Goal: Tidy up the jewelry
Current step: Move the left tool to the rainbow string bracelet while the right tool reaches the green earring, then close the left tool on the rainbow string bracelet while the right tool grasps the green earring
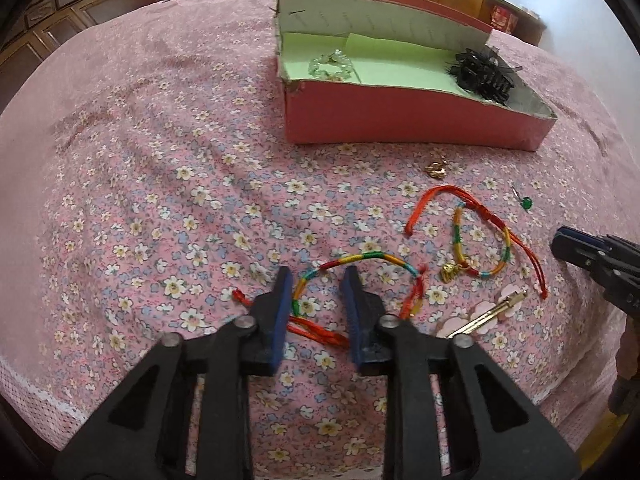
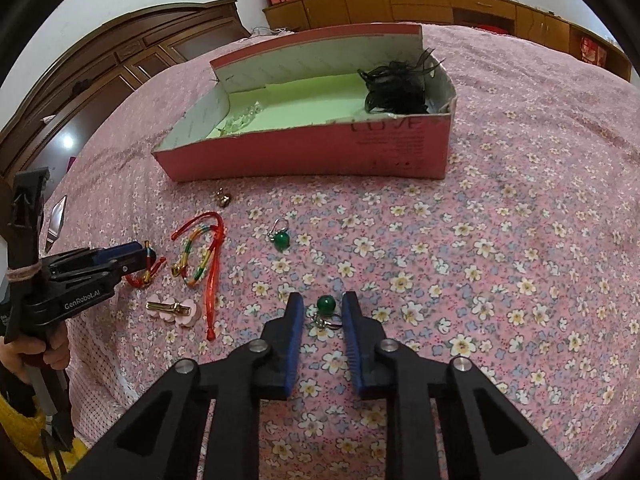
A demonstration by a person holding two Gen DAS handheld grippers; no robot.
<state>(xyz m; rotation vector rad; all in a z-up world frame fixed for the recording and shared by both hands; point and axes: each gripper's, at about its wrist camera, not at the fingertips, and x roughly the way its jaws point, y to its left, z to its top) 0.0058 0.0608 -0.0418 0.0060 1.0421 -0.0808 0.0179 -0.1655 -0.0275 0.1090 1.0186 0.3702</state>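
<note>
Two views, left wrist first. Left gripper (image 1: 318,280) points down at a pink floral bedspread (image 1: 160,200), jaws parted narrowly, astride a rainbow-banded woven cord bracelet with red tails (image 1: 360,258). The cord passes between the blue pads (image 1: 285,300); they do not press it. To its right lies a second rainbow cord bracelet carrying a small gold charm (image 1: 460,240), looped with long red strings. Near that, a gold hair clip on pale pink petal shapes (image 1: 486,314), a small gold ring-like piece (image 1: 436,169) just before the box, and a green bead earring (image 1: 526,202) farther right. Behind them sits an open pink cardboard box with a green lining (image 1: 400,120), holding a clear bead bracelet (image 1: 330,66) at its left end and a black feathery hair clip (image 1: 482,74) at its right end. Right gripper tip (image 1: 576,246) enters at the right edge.

Right wrist view. Right gripper (image 2: 322,304) hangs low over the bedspread, jaws narrowly apart on either side of a green bead earring with a silver hook (image 2: 326,312); contact with the pads cannot be told. Its twin lies a little farther off, toward the box (image 2: 304,152). Left gripper (image 2: 132,254), held in a hand (image 2: 44,354), sits at the left over the first cord bracelet.
</note>
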